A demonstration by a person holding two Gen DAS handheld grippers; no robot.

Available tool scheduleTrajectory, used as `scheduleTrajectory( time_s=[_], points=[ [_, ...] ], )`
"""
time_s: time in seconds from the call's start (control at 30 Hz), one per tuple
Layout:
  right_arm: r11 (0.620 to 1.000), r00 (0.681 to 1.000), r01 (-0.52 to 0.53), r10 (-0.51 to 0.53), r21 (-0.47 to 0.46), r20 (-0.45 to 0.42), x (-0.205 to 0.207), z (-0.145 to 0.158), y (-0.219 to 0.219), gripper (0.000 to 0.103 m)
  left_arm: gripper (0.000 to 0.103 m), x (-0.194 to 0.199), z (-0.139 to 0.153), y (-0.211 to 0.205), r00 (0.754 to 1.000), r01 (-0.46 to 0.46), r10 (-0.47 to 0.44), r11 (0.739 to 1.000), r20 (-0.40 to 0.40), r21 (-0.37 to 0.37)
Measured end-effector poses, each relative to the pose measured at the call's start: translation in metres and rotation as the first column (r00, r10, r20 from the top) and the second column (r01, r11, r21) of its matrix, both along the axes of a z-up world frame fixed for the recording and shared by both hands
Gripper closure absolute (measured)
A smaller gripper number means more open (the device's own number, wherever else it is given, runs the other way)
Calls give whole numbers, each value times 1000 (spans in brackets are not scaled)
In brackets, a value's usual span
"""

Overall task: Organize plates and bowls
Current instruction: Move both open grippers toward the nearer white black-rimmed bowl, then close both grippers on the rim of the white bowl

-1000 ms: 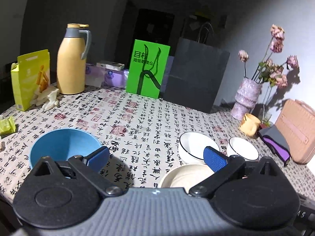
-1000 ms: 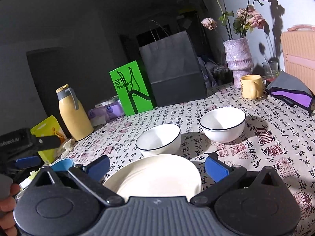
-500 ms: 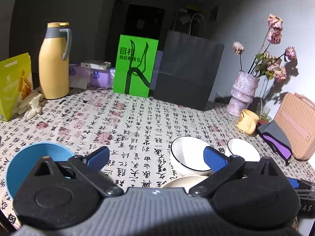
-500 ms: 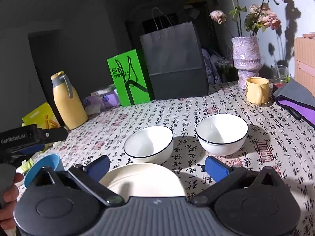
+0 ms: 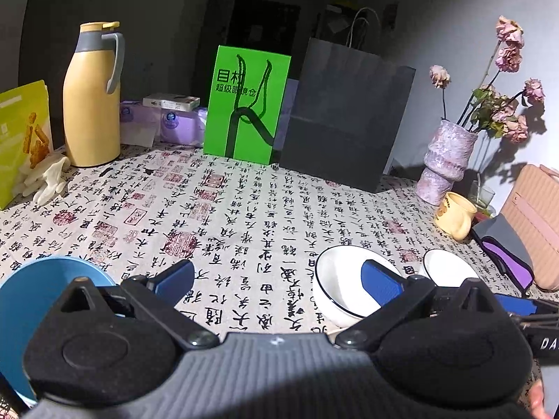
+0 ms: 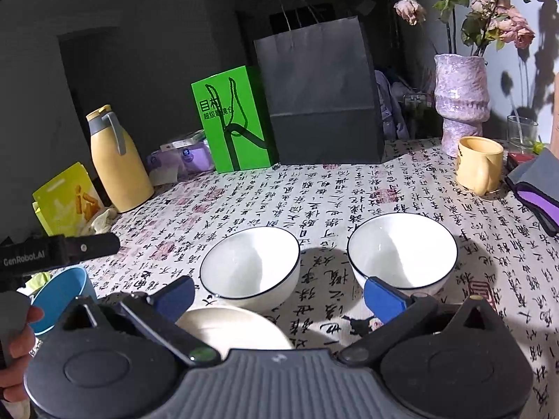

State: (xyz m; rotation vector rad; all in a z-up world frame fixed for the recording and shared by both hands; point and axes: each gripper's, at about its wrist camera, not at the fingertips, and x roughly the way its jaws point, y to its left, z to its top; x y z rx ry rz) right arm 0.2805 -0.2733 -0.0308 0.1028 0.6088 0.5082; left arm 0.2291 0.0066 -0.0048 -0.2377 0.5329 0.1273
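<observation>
bowls first: two white bowls with thin dark rims sat side by side on the desk (image 6: 401, 188), the left white bowl (image 6: 249, 267) and the right white bowl (image 6: 401, 249), close together but not touching. a cream plate (image 6: 234, 324) lay just in front of them, right under the nose of the right gripper (image 6: 279, 295), and a blue bowl (image 6: 61, 296) waited well off to the left side.

the right gripper hovered with its blue pads spread wide, nothing between them. the left gripper (image 5: 277, 277) was spread wide too, empty, with the blue bowl (image 5: 31, 289) low at its left and the same white bowls ahead to its right. a hand (image 6: 15, 345) showed at the edge of the right view, holding the left tool.

no stacking had begun, by the look of it; every dish was sitting alone. my call was that the sensible move was to nest one white bowl in the other: come down over the rim, one pad inside, one outside, squeeze firmly on that slick glaze, lift straight up and lower it centred. the risk was clipping the neighbour bowl, or dragging the printed tablecloth (image 5: 244, 209). the yellow mug (image 6: 478, 164) and the vase (image 6: 461, 97) were far enough back not to matter.
</observation>
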Motion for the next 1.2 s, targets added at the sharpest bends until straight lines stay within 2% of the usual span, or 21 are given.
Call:
scheduleTrajectory(
  time_s=[0.5,0.7,0.87,0.97,1.03,1.07,1.2],
  points=[
    [1000,998,-27,27,-5,-51,42,6,10,0,0,35,-13,-2,998,20,-23,999,-67,-40],
    [998,997,-67,67,-9,-28,62,20,23,3,0,48,-19,3,993,0,-9,997,-119,-76],
    [995,995,-101,101,-14,-29,84,18,34,13,0,57,-25,5,987,-23,9,996,-159,-84],
    [992,990,-130,129,-2,-56,95,8,38,23,0,62,-28,4,984,-38,21,995,-178,-94],
    [989,987,-145,145,8,-71,98,0,39,41,0,63,-29,4,985,-43,23,993,-168,-113],
    [988,984,-155,156,12,-81,99,-4,39,46,0,64,-28,3,986,-43,24,992,-162,-116],
    [983,978,-178,181,37,-100,103,-16,39,54,0,69,-30,-3,988,-40,22,992,-154,-117]
  ],
)
